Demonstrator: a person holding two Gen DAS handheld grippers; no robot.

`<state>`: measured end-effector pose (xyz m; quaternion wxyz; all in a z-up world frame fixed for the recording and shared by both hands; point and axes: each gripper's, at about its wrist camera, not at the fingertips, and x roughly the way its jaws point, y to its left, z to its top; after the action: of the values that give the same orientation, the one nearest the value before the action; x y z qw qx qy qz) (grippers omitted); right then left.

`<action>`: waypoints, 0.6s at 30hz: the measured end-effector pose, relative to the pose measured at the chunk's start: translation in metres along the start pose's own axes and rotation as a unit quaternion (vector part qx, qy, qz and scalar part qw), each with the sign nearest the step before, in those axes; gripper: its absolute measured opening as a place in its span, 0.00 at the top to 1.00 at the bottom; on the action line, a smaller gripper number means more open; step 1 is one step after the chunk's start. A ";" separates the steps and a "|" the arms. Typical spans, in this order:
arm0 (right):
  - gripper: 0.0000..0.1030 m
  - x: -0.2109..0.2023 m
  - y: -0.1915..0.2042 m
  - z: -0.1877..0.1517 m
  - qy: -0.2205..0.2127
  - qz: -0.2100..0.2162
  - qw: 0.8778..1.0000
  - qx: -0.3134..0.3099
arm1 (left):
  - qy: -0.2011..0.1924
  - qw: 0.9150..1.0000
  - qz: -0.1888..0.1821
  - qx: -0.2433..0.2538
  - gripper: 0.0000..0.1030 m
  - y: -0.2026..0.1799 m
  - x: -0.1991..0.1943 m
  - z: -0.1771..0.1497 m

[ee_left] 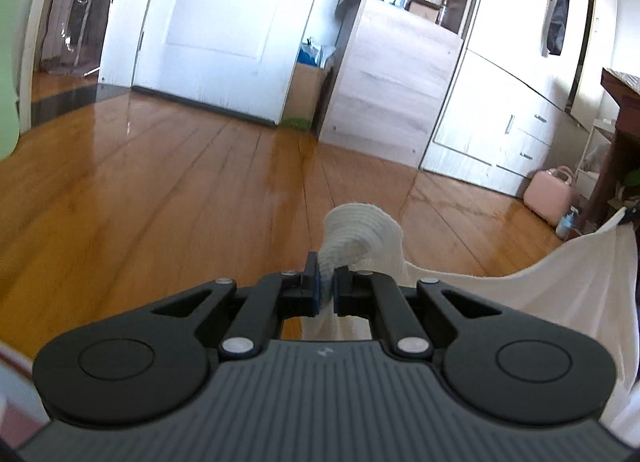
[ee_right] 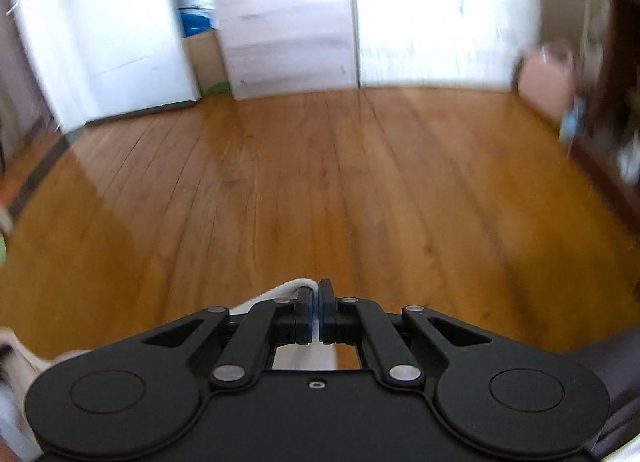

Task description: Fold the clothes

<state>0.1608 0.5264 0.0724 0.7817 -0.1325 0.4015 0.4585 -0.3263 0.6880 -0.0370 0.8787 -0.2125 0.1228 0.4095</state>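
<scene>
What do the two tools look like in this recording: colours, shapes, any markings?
Both match. The left tool has black scissor-style linkage arms with silver rivets, two round black housings, blue pads on the fingers, and a grey ribbed body with a small white logo. The right tool has the same black linkage and blue pads, but its body looks plain black with one small screw.

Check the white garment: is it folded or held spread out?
Spread, not folded: the white garment hangs stretched between the left tool, shut on a bunched edge, and the right tool, shut on another edge.

glossy wooden floor point(ee_left: 160, 190), white door point(ee_left: 208, 22), pink case point(ee_left: 550, 194) beside pale drawers point(ee_left: 520, 134).
</scene>
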 end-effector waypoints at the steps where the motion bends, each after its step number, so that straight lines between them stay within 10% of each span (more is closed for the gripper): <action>1: 0.98 0.013 -0.001 0.007 0.016 0.002 1.000 0.005 | 0.004 1.000 0.003 -0.001 0.95 0.003 0.011 0.011; 13: 0.98 0.140 0.035 -0.010 0.009 -0.022 0.989 -0.145 | 0.127 0.988 0.080 0.038 0.96 0.023 0.117 -0.006; 18: 0.95 0.190 0.023 -0.018 -0.014 -0.035 0.998 -0.042 | 0.138 0.984 0.104 0.031 0.95 0.038 0.130 -0.004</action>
<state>0.1814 0.6444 -0.0779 0.7967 -0.1726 0.3656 0.4492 -0.2736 0.7949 -0.1011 0.8121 -0.2256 0.2772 0.4613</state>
